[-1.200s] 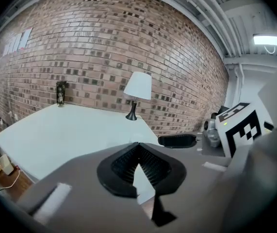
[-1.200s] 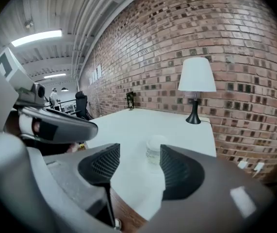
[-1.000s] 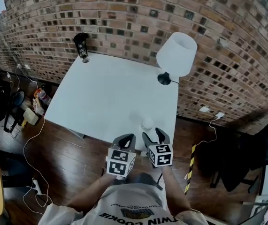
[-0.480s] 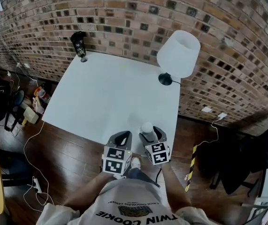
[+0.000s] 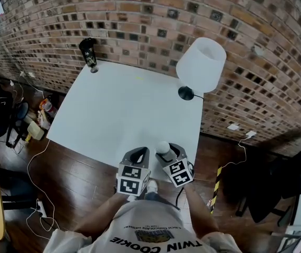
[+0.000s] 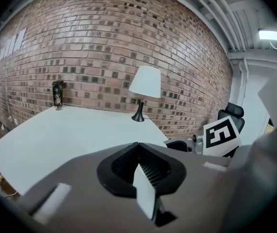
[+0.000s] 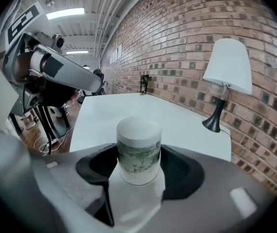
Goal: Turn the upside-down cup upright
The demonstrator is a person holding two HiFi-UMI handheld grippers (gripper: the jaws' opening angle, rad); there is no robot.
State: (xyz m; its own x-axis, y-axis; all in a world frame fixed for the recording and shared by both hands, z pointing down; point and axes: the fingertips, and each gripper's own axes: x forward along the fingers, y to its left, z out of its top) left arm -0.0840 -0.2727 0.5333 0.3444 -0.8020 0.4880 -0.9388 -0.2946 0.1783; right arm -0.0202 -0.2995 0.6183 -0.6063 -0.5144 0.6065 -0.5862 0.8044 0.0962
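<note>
A white cup with a green print stands at the table's near edge, its flat closed end on top. In the right gripper view the cup fills the gap between the dark pads. My right gripper is closing on it, and the pads meet its sides. My left gripper hovers just left of it at the table's edge. Its jaws are shut with nothing in them. The cup's lower rim is hidden behind the right gripper's body.
A white-shaded lamp on a black foot stands at the table's far right, by the brick wall. A dark tumbler sits at the far left corner. A black office chair is on the right, and cables and clutter lie on the floor at the left.
A second ago the cup stood ahead of the right gripper's fingertips; now it sits between the jaws. The right gripper has rolled, and both grippers have drifted slightly lower in the head view.
</note>
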